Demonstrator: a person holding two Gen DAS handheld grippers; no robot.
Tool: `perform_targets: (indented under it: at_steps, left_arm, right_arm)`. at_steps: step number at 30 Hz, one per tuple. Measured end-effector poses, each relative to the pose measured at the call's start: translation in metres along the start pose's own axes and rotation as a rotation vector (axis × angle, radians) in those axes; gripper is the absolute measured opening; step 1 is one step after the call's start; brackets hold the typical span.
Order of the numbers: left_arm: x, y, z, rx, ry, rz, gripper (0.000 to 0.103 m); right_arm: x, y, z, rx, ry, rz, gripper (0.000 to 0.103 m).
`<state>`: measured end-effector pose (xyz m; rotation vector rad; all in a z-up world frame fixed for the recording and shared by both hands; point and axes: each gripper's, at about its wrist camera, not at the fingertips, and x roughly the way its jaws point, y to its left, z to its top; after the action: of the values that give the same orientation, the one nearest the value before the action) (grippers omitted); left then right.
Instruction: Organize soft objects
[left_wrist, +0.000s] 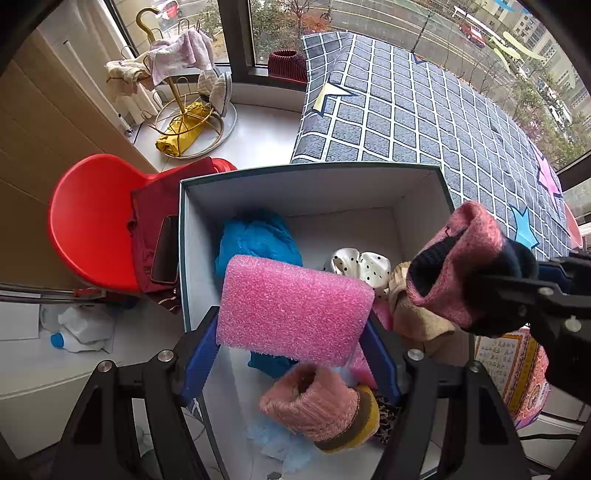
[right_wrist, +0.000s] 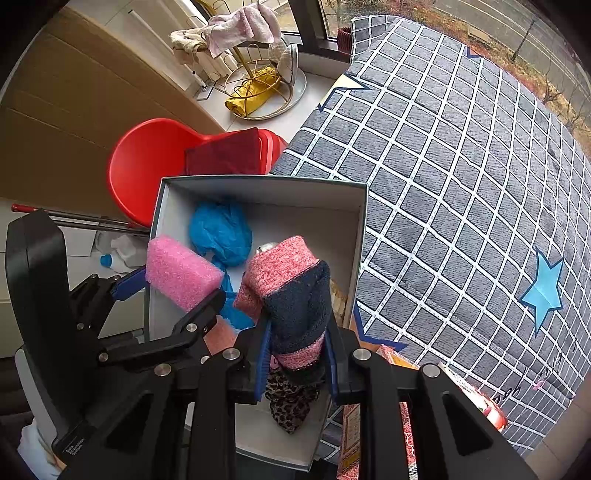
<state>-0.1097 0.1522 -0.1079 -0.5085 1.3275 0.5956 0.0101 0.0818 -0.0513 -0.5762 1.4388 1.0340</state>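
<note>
My left gripper (left_wrist: 291, 347) is shut on a pink foam sponge (left_wrist: 291, 306) and holds it above the open white box (left_wrist: 306, 184). The sponge also shows in the right wrist view (right_wrist: 181, 273). My right gripper (right_wrist: 297, 354) is shut on a pink and navy knit sock (right_wrist: 291, 288), held over the box's right side; the sock shows in the left wrist view (left_wrist: 461, 266). Inside the box lie a blue cloth (left_wrist: 258, 236), a polka-dot white cloth (left_wrist: 362, 266), a beige cloth (left_wrist: 417, 321), a fuzzy pink cuff (left_wrist: 321, 402) and a leopard-print cloth (right_wrist: 291, 406).
The box stands beside a bed with a grey checked quilt (left_wrist: 424, 118). A red chair (left_wrist: 96, 221) with a dark red garment and a phone is to the left. A gold rack (left_wrist: 177, 85) with towels stands on the windowsill. A patterned box (left_wrist: 517, 373) lies at right.
</note>
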Motion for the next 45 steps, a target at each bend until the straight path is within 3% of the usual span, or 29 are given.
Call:
perform_targets:
  at_steps: [11,14,16,18,20,23,26,31,45]
  left_arm:
    - [0.001,-0.002,-0.001,-0.003,0.002,-0.006,0.076]
    - [-0.004,0.0,-0.003,-0.021,-0.022,0.058,0.077]
    - [-0.006,0.002,-0.003,-0.035,-0.021,0.058,0.077]
    - [-0.009,0.003,-0.004,-0.031,-0.027,0.064,0.077]
    - [-0.013,0.001,-0.006,-0.011,-0.036,0.095,0.083]
    - [-0.02,0.001,-0.008,-0.001,-0.04,0.091,0.085]
    - [-0.039,0.001,-0.012,-0.001,-0.107,0.054,0.085]
    - [-0.051,0.004,-0.015,-0.014,-0.076,-0.083,0.085]
    - [-0.055,0.006,-0.038,-0.039,-0.038,0.0,0.085]
  right_arm:
    - [0.003,0.0,0.001,0.002,0.001,-0.013,0.025]
    - [0.002,0.0,0.0,-0.003,0.004,-0.012,0.026]
    - [0.0,-0.001,-0.001,0.002,0.001,-0.015,0.039]
    - [-0.004,-0.002,-0.003,0.008,-0.008,-0.01,0.085]
    - [-0.011,-0.002,-0.005,0.01,-0.027,-0.019,0.102]
    - [-0.021,-0.003,-0.009,0.015,-0.05,-0.024,0.102]
    - [-0.033,-0.006,-0.015,0.033,-0.068,-0.011,0.102]
    - [-0.054,0.0,-0.028,0.015,-0.101,0.007,0.102]
    - [-0.054,0.014,-0.046,-0.037,-0.083,-0.035,0.102]
